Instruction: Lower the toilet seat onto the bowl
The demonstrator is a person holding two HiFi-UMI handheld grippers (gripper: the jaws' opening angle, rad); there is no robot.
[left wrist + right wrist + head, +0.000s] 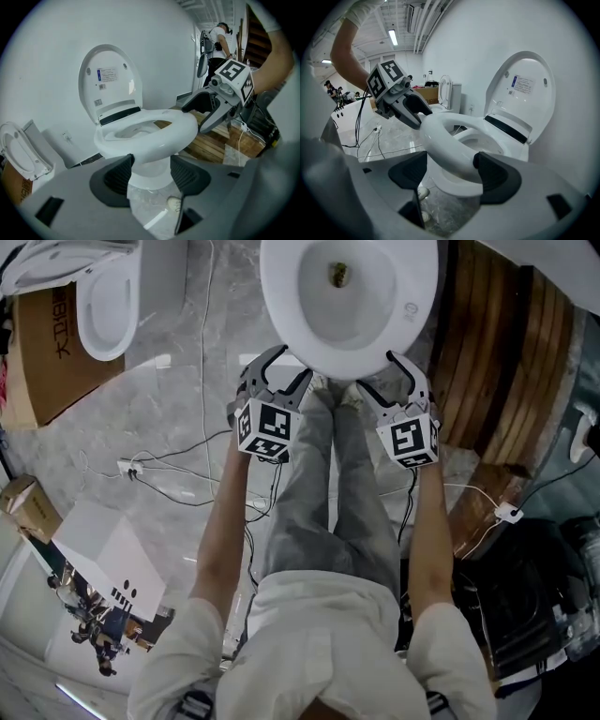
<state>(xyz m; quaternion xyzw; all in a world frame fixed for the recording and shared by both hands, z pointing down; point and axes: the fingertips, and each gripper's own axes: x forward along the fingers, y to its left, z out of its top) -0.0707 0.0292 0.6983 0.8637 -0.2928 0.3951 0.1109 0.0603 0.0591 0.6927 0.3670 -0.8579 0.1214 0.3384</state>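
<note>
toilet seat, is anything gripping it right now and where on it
Yes. The toilet seat is held at its front rim: the left gripper takes the front-left, the right gripper the front-right. The lid stands up, untouched.

The head view looks steeply down on the near rim of the toilet seat (349, 364), while both gripper views look closely across it from left and right toward the far lid (110, 79).
</note>
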